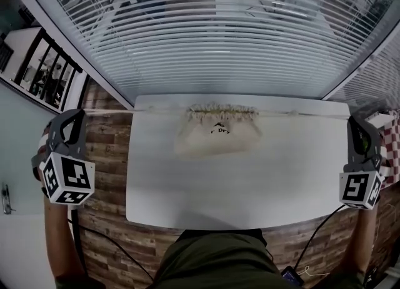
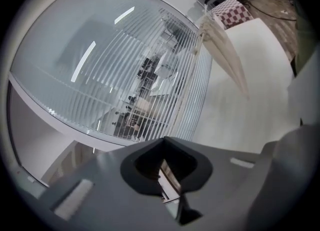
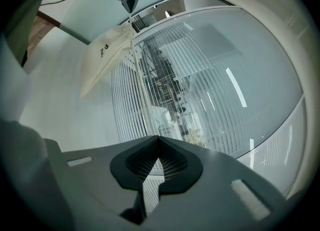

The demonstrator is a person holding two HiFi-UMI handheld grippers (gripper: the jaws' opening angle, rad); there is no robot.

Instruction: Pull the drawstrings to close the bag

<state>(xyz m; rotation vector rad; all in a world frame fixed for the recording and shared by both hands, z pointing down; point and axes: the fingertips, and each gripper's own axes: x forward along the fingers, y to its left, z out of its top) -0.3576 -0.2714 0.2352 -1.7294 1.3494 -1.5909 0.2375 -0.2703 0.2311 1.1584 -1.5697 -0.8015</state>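
A beige drawstring bag (image 1: 217, 132) lies at the far edge of the white table (image 1: 237, 187), its mouth gathered into tight pleats. One drawstring (image 1: 137, 111) runs taut to the left and another drawstring (image 1: 306, 115) to the right. My left gripper (image 1: 80, 114) is off the table's left side, shut on the left string's end. Off the right side, my right gripper (image 1: 351, 119) is shut on the other end. In the left gripper view the bag (image 2: 227, 55) hangs beyond the shut left gripper (image 2: 165, 155). The right gripper view shows the bag (image 3: 102, 60) past the shut right gripper (image 3: 159, 147).
Window blinds (image 1: 212, 37) stand directly behind the table's far edge. Wooden flooring (image 1: 106, 150) surrounds the table. A red-checked cloth (image 1: 391, 147) lies at the far right. The person's lap (image 1: 212, 259) is at the table's near edge, with cables (image 1: 312, 244) trailing beside it.
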